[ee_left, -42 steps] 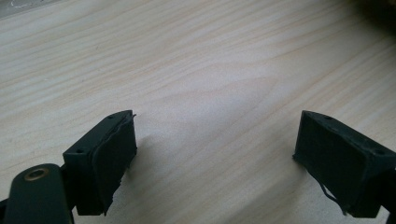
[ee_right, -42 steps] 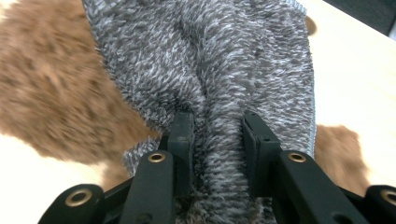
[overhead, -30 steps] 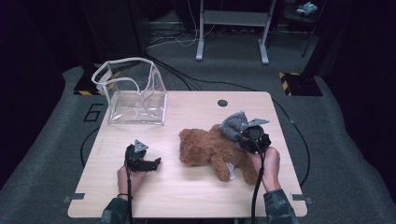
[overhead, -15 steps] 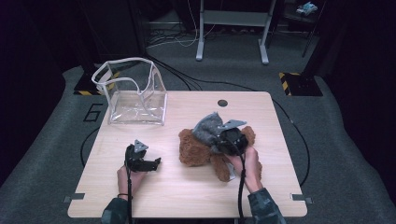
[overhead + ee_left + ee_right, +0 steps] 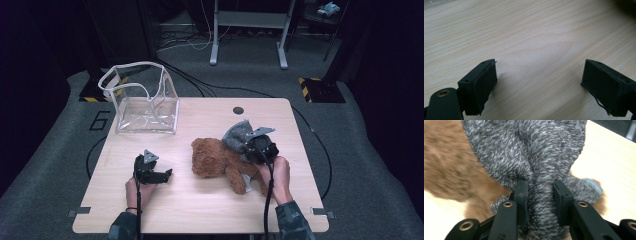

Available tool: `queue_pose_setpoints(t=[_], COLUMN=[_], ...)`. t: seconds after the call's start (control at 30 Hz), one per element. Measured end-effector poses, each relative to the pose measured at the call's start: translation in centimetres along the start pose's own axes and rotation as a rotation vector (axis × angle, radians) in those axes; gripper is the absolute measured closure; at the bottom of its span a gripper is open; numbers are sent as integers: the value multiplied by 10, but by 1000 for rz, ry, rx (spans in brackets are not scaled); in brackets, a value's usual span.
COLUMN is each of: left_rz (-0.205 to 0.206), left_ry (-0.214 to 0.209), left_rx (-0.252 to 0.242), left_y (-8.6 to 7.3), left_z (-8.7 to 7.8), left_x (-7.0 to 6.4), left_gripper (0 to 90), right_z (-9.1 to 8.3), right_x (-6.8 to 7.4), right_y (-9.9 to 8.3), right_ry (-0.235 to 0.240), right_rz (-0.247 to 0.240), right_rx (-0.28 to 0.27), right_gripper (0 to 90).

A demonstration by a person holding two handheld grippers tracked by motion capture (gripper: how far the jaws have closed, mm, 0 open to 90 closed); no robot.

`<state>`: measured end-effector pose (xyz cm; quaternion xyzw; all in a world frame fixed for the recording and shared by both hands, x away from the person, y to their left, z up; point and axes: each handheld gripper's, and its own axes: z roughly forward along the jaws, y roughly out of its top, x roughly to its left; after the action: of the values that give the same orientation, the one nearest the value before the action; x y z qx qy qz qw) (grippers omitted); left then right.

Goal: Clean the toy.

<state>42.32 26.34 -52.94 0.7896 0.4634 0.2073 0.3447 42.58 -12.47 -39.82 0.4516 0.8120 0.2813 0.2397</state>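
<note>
A brown teddy bear (image 5: 216, 157) lies on the wooden table (image 5: 200, 210), right of centre. A grey knitted cloth (image 5: 237, 136) is draped over the bear's right side. My right gripper (image 5: 255, 145) is shut on a fold of that grey cloth (image 5: 539, 165), its jaws pinching the fabric from both sides, with brown fur (image 5: 446, 170) behind. My left gripper (image 5: 150, 170) rests low over bare wood at the table's front left, left of the bear. Its jaws stand wide apart with nothing between its fingers (image 5: 481, 85).
A clear plastic box (image 5: 145, 100) with a white rim stands at the table's back left corner. A small dark round hole (image 5: 238, 110) sits near the back edge. Cables trail from both grippers toward the person.
My right gripper moved left with the grey cloth over the bear, then drifted slightly back right. The left gripper has stayed put.
</note>
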Motion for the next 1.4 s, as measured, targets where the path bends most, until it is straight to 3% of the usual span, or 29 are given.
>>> queue_pose_setpoints(t=[0.1,0.23,0.4,0.57,0.7,0.93,1.07,1.17,1.2,1.4], left_rz=[1,1,0,1,0,0,0,0,0,0], left_ry=[0,0,0,1,2,2,2,4,2,2], left_rx=[-2,-2,-2,-2,-2,-3,-3,-2,-3,-3], left_y=[0,0,0,0,0,0,0,0,0,0], left_z=[0,0,0,0,0,0,0,0,0,0], left_x=[0,0,0,0,0,0,0,0,0,0], left_gripper=[124,124,124,124,124,125,125,125,125,126], right_z=[-6,-8,-11,-23,-25,-2,9,12,11,3], right_x=[-18,-31,-34,-20,2,44,50,46,46,35], right_y=[-11,-19,-20,-15,-9,-4,-5,-9,-10,-20], right_ry=[-23,-55,-69,-21,29,108,111,115,114,90], right_rz=[64,107,120,109,53,-30,-46,-50,-31,-27], right_rx=[0,-1,-9,-64,-80,-50,-26,-30,-25,-13], right_gripper=[685,685,686,686,686,685,686,688,689,689])
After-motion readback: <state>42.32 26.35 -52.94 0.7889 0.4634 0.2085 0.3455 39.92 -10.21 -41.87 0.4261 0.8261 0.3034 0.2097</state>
